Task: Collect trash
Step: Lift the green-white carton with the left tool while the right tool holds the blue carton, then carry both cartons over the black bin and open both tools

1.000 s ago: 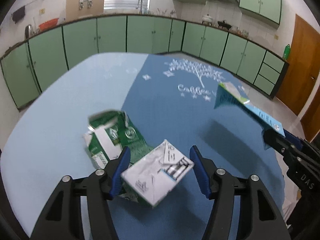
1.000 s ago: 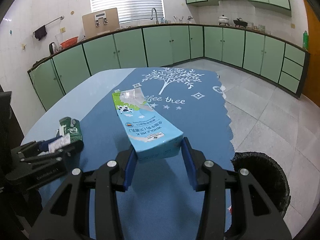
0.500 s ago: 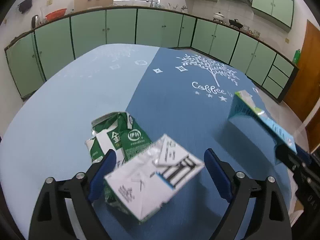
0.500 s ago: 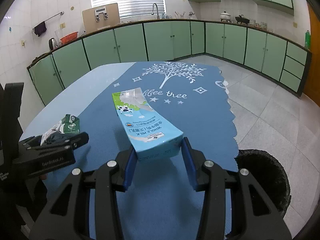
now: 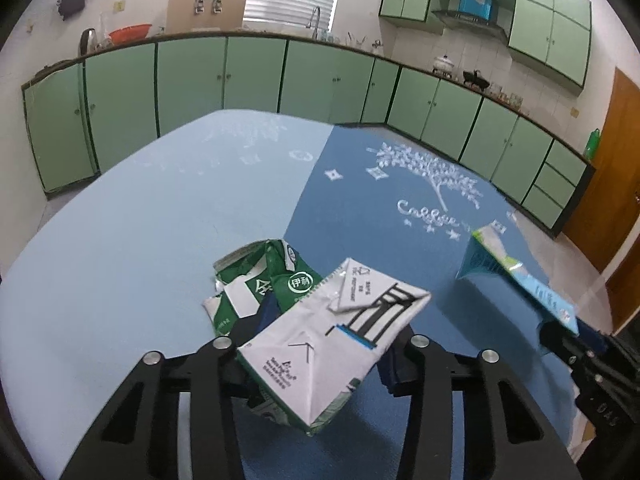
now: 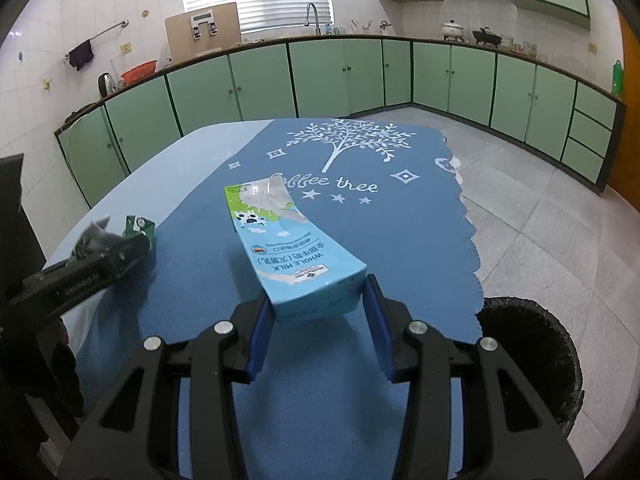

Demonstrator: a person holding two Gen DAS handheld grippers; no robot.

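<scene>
Gripping trash cartons over the blue tabletop [image 6: 400, 248].
Left gripper [image 5: 324, 344] jaws closing around the crumpled green carton [image 5: 280, 280]; right gripper [image 6: 318, 316] jaws clamp the blue milk carton [image 6: 288, 248].

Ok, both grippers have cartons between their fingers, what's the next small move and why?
Probably finish closing the left gripper: its jaws are closing around the crumpled green-and-white carton. The right gripper already grips the light-blue milk carton, beside the black-lined trash bin.
</scene>
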